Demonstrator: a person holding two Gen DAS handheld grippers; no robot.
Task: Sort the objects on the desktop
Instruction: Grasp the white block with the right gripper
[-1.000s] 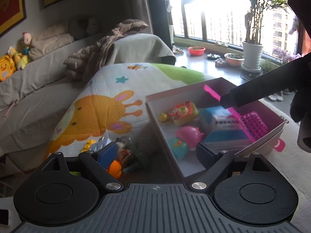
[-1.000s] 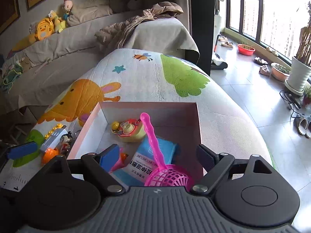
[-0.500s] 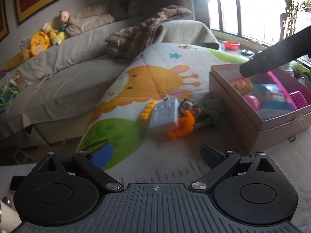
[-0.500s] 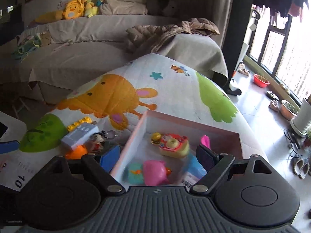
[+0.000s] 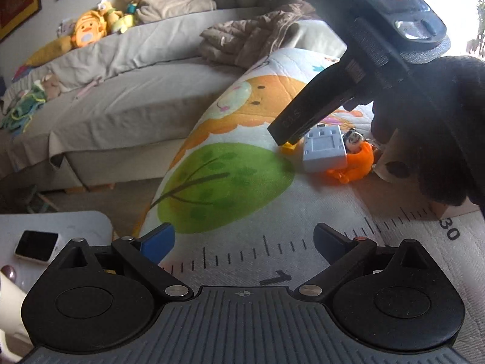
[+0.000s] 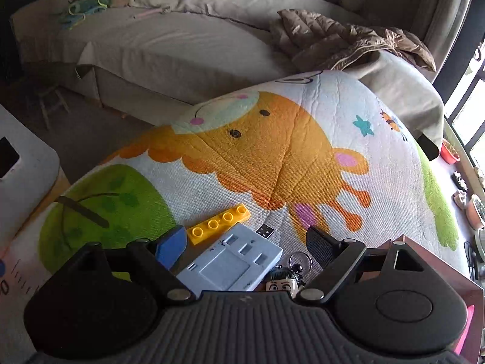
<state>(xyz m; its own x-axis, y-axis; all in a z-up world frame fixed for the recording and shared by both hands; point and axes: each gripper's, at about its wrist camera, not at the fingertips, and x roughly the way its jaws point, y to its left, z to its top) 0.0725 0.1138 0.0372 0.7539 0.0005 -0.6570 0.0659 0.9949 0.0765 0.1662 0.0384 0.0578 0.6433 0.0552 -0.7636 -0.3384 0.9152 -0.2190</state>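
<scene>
In the right wrist view my right gripper (image 6: pixel 245 244) stands open just above a grey USB hub (image 6: pixel 233 257) lying flat on the play mat; its pads do not touch the hub. A yellow four-stud brick (image 6: pixel 219 223) lies at the hub's far left, and a doll-head keychain (image 6: pixel 283 283) at its right. My left gripper (image 5: pixel 242 242) is open and empty over the mat's ruler print, well short of the toys. From there I see the hub (image 5: pixel 324 148), an orange figure (image 5: pixel 354 160), and the right gripper's finger (image 5: pixel 303 112) above them, held by a gloved hand (image 5: pixel 439 121).
The pink box's corner (image 6: pixel 424 248) shows at the right of the right wrist view. A phone (image 5: pixel 36 245) lies on a white surface at the mat's left. A grey sofa (image 5: pixel 136 97) with plush toys and a brown jacket (image 6: pixel 348 42) lies behind.
Both grippers have swung left, away from the box. The right one has gone from over the box's contents to over the hub and brick. The box has left the left wrist view.
</scene>
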